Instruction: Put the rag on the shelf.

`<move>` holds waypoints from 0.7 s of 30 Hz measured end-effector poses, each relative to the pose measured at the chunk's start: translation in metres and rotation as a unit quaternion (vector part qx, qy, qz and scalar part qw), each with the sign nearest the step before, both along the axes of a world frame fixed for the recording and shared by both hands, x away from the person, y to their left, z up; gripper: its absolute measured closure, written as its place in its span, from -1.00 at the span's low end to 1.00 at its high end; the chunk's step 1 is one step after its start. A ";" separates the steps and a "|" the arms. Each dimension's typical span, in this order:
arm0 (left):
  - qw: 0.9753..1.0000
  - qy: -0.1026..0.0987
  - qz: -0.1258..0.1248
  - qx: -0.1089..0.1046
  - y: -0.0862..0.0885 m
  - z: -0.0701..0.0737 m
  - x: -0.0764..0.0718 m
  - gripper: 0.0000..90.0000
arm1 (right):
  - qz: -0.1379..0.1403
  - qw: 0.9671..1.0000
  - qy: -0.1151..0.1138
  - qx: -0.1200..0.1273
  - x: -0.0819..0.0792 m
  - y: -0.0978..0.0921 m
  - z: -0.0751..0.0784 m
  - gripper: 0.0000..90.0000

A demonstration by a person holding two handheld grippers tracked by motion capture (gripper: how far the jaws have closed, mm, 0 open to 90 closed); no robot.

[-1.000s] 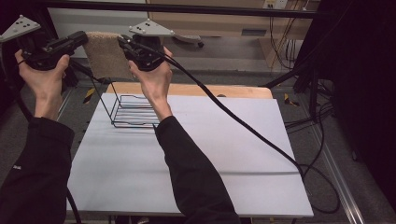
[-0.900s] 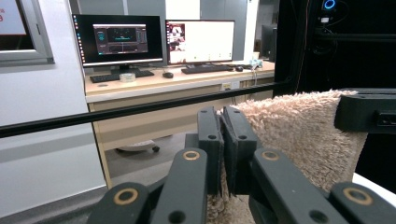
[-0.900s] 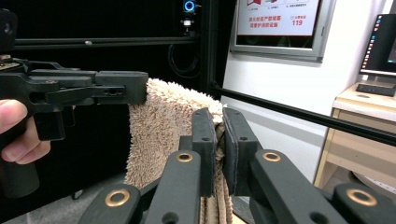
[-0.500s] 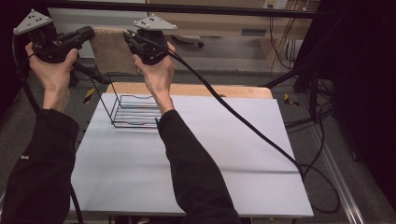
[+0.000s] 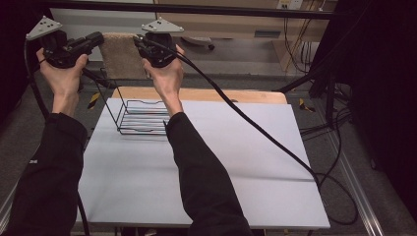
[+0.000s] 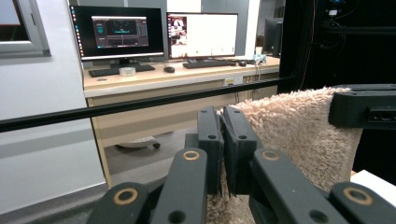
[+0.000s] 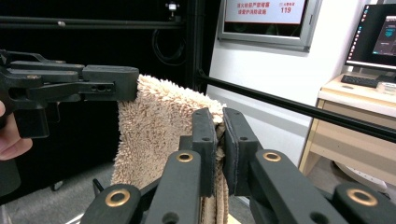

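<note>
White and smooth, the table (image 5: 206,172) runs from the near edge, where two black sleeves (image 5: 196,167) come in, out to a pale wooden strip (image 5: 246,95) along its far side. On the far left part of the white sheet stands a black wire rack (image 5: 140,118), thin rods bent into an open, box-like frame with a row of parallel bars across its floor. Above and beyond the rack, both hands are raised and hold a beige fluffy towel (image 5: 119,54) stretched between them in the air, well clear of the table, its long shaggy pile hanging down in a flat rectangle. The left gripper (image 6: 223,135) is clenched on one upper corner of the towel, its two matte black jaws pressed together with the fleece pinched between them; the right gripper (image 7: 219,140) bites the other upper corner the same way, jaws closed on the fabric edge. Each carries a grey three-cornered plate on top, and a thick black cable (image 5: 255,132) trails from the right one across the table to the right. Farther off, a black horizontal bar (image 6: 140,105) crosses the room, and behind it a wooden desk (image 6: 187,77) bears two monitors (image 6: 159,30), keyboards and a roll of tape, beside white walls.
</note>
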State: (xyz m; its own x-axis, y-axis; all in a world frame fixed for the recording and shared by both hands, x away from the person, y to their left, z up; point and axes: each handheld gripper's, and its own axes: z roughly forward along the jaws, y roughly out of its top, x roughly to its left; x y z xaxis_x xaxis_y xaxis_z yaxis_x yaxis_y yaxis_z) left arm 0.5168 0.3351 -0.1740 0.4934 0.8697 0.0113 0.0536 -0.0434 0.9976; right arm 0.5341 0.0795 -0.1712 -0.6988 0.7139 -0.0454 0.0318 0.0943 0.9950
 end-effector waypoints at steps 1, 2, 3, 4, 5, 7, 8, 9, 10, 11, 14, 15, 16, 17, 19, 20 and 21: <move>1.000 0.002 -0.001 0.002 0.000 -0.001 0.001 0.92 | -0.001 1.000 0.001 -0.002 0.001 0.000 -0.001 0.87; 1.000 0.002 -0.001 0.005 -0.001 -0.003 0.001 0.92 | -0.003 1.000 0.002 -0.004 0.001 0.000 -0.002 0.87; 1.000 0.003 -0.002 0.005 -0.001 -0.005 0.001 0.92 | -0.003 1.000 0.002 -0.007 0.001 0.000 -0.003 0.87; 1.000 0.003 -0.004 0.006 0.000 -0.006 0.001 0.92 | -0.003 1.000 0.002 -0.009 0.001 0.000 -0.004 0.87; 1.000 0.003 -0.007 0.007 0.000 -0.008 0.000 0.92 | -0.002 1.000 0.007 -0.005 0.001 -0.001 -0.005 0.87; 1.000 0.005 -0.011 0.011 -0.001 -0.011 -0.001 0.92 | -0.002 1.000 0.015 -0.004 0.002 -0.003 -0.010 0.87; 1.000 0.005 -0.012 0.017 -0.002 -0.013 -0.002 0.92 | -0.001 1.000 0.019 -0.003 0.002 -0.004 -0.013 0.87; 1.000 0.006 -0.011 0.023 -0.002 -0.015 -0.003 0.92 | -0.001 1.000 0.020 -0.005 0.001 -0.004 -0.015 0.87; 1.000 0.008 -0.012 0.024 -0.002 -0.017 -0.004 0.92 | 0.001 1.000 0.021 -0.004 0.000 -0.005 -0.018 0.87; 1.000 0.009 -0.015 0.024 -0.001 -0.019 -0.005 0.92 | 0.003 1.000 0.021 -0.006 0.000 -0.005 -0.020 0.87; 0.999 0.015 -0.021 0.026 0.001 -0.026 -0.009 0.92 | 0.009 1.000 0.029 -0.005 -0.002 -0.006 -0.028 0.87; 0.999 0.016 -0.024 0.026 0.001 -0.028 -0.010 0.92 | 0.010 0.999 0.031 -0.005 -0.002 -0.006 -0.030 0.87; 0.999 0.017 -0.025 0.029 0.002 -0.030 -0.011 0.92 | 0.012 0.999 0.032 -0.006 -0.003 -0.006 -0.032 0.87; 0.999 0.015 -0.027 0.032 0.002 -0.031 -0.013 0.92 | 0.013 0.999 0.033 -0.006 -0.003 -0.006 -0.034 0.87; 0.999 0.015 -0.032 0.031 0.004 -0.034 -0.017 0.92 | 0.018 0.999 0.032 -0.009 -0.005 -0.007 -0.037 0.87; 0.999 0.017 -0.032 0.034 0.005 -0.035 -0.018 0.92 | 0.019 0.999 0.033 -0.010 -0.006 -0.007 -0.038 0.87; 0.999 0.017 -0.032 0.032 0.005 -0.035 -0.019 0.92 | 0.021 0.999 0.033 -0.012 -0.006 -0.006 -0.039 0.87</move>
